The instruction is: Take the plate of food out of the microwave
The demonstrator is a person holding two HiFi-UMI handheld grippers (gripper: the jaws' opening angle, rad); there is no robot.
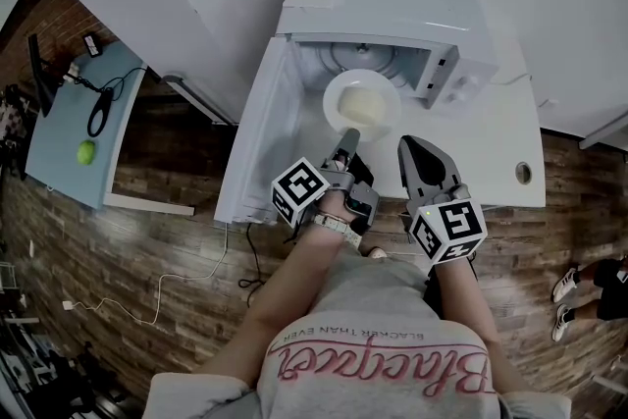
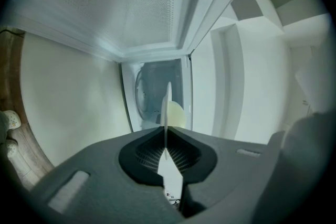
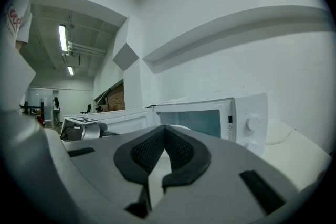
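Note:
The white microwave (image 1: 392, 10) stands open, its door (image 1: 257, 132) swung out to the left. A white plate (image 1: 361, 103) with pale yellow food lies half out of the oven's mouth. My left gripper (image 1: 345, 140) is shut on the plate's near rim. In the left gripper view the plate (image 2: 167, 107) shows edge-on as a thin white line between the jaws, with the food (image 2: 177, 114) beside it. My right gripper (image 1: 410, 147) hovers just right of the plate, shut and empty. In the right gripper view its jaws meet at the tips (image 3: 164, 131), facing the microwave (image 3: 252, 123).
The microwave sits on a white counter (image 1: 510, 142) with a round hole (image 1: 523, 173) near its right end. To the far left stands a blue-grey table (image 1: 59, 142) with a green ball (image 1: 86, 152) and a black cable. A cord trails over the wooden floor (image 1: 167, 285).

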